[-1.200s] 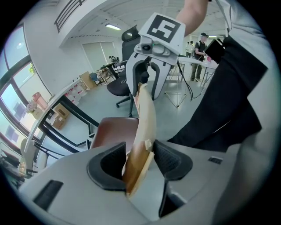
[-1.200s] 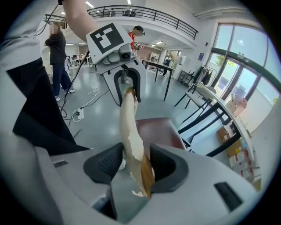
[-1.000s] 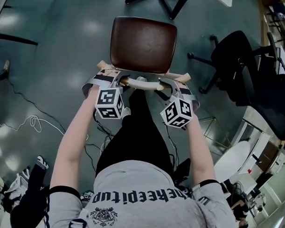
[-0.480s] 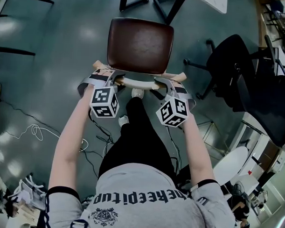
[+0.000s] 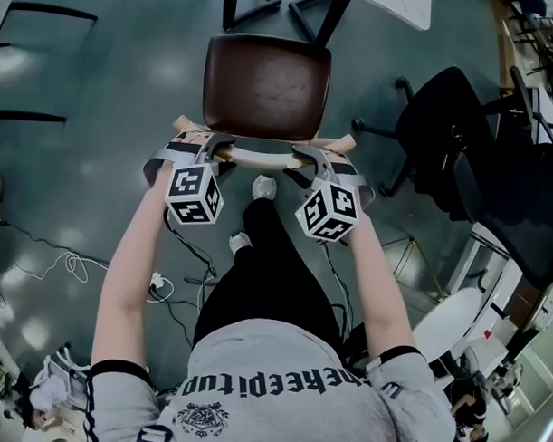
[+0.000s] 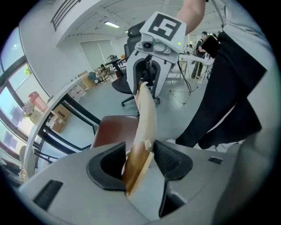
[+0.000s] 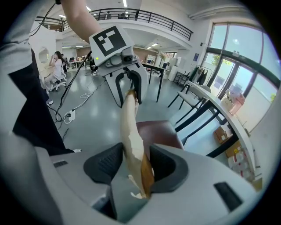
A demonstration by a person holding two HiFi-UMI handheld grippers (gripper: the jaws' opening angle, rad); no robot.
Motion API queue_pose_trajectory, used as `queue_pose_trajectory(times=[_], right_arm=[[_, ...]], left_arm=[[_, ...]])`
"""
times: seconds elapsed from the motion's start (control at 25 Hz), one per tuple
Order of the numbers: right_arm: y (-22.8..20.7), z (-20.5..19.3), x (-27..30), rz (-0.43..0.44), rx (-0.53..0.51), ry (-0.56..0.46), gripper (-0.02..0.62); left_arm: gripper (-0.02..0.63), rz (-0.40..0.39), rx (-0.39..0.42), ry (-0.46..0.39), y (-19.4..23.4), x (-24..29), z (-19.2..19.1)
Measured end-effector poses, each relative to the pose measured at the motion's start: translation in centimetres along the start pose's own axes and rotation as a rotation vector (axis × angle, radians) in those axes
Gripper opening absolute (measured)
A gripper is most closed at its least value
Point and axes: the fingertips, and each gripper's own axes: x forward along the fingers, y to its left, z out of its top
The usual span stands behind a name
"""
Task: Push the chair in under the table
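Note:
The chair has a dark brown seat (image 5: 266, 84) and a pale curved wooden backrest (image 5: 260, 159). In the head view my left gripper (image 5: 217, 150) is shut on the backrest's left end and my right gripper (image 5: 301, 156) on its right end. The left gripper view shows the backrest (image 6: 147, 114) wedged between the left gripper's (image 6: 138, 160) pads, with the seat (image 6: 112, 129) beyond. In the right gripper view the backrest (image 7: 129, 127) sits between the right gripper's (image 7: 136, 165) pads, against the right one. The table's black legs (image 5: 324, 18) and white top (image 5: 393, 4) lie just beyond the seat.
A black office chair (image 5: 460, 140) stands to the right of the chair. Cables (image 5: 76, 267) lie on the grey floor at the left. The person's shoe (image 5: 264, 186) is just behind the backrest. Black frame bars (image 5: 27, 116) lie at the far left.
The chair and both grippers have slid forward toward the table. The table's legs and top have come further into view, and the person has stepped after the chair.

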Motion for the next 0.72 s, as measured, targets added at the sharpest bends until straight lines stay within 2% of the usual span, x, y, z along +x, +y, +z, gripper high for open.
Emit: queue_pose_trajectory(times=[0.72], right_arm=[[-1.9, 0.6, 0.7, -0.007, 0.018, -0.005, 0.195]], left_arm=[[0.209, -0.012, 0.029, -0.008, 2.3, 0.2, -0.5]])
